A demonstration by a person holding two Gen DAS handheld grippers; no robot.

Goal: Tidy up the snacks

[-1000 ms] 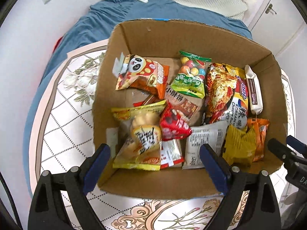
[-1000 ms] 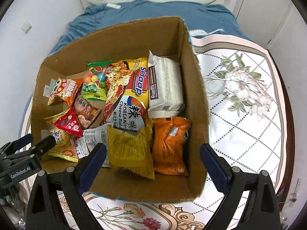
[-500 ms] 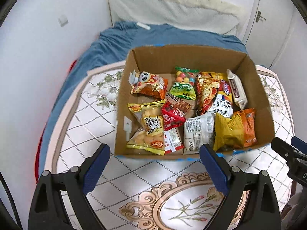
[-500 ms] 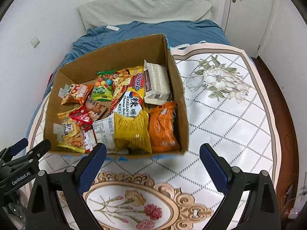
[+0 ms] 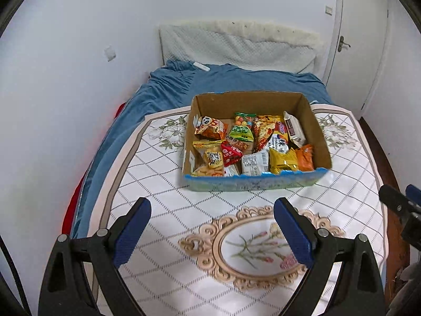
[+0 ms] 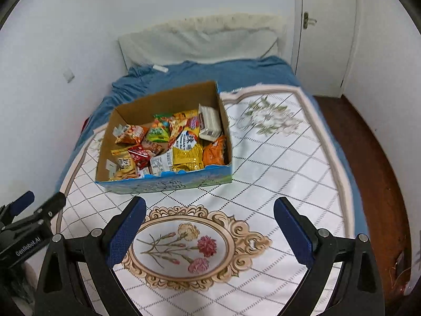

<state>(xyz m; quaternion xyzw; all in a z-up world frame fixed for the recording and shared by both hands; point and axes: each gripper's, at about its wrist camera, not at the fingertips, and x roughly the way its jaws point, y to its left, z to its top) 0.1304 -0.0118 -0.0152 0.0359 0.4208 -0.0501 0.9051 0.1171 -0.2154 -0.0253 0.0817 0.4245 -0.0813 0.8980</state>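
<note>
Left gripper (image 5: 212,233) is held low in its own view, its 2 blue-padded fingers (image 5: 133,227) spread wide apart with nothing between them. Right gripper (image 6: 209,233) sits in the same pose, jaws equally wide and empty. Each gripper's tip shows at the edge of the other's view, side by side.

Black tongs (image 5: 211,233) – blue pads (image 5: 133,233)

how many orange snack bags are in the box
2. One orange bag lies at the box's front right corner, beside a yellow bag. A panda-print orange bag lies at the back left. Others may be buried underneath.
</note>
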